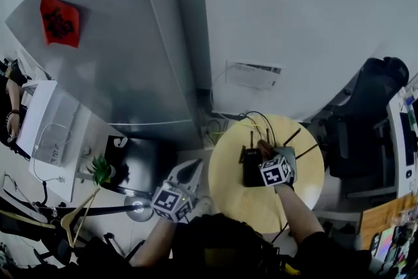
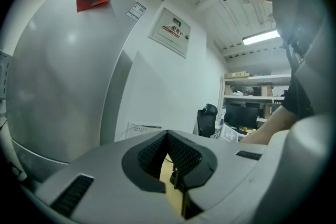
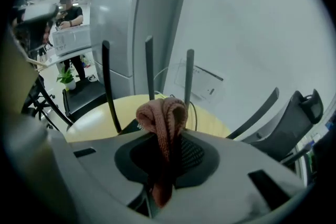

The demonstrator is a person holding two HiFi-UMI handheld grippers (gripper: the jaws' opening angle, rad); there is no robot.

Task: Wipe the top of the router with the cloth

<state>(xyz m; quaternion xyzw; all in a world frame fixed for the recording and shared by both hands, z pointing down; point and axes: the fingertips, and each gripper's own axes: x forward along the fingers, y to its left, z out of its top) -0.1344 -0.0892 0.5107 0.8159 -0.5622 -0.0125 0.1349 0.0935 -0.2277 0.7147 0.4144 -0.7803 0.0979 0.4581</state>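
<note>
Head view: the router (image 1: 252,168) sits on the round yellow table (image 1: 245,206), on the half nearer the wall, with its antennas (image 1: 251,139) standing up along its far edge. My right gripper (image 1: 268,156) is over the router's right side, jaws pointing toward the antennas. In the right gripper view the jaws are clamped on the cloth (image 3: 161,115), a pinkish knitted wad that bulges out above the tips and fills the gap between the pads. A dark strip of the router's top shows just under it; I cannot tell whether cloth and router touch. Three antennas rise straight ahead, close in front of the cloth, and a fourth leans off to the right, so they fence in the far edge.

My left gripper (image 1: 188,173) is off the table, to its left, over the floor and well apart from the router. In the left gripper view its pads meet at the tips with nothing between them; a sliver of table shows through below.

Cables (image 1: 255,119) trail off the table's far side toward a wall box (image 1: 253,74). A big grey fridge (image 1: 111,49) with a red paper (image 1: 60,21) on it stands to the left. A black chair (image 1: 369,108) is right of the table, and a small plant (image 1: 101,171) stands further left. A person (image 3: 71,13) stands beyond the fridge.
</note>
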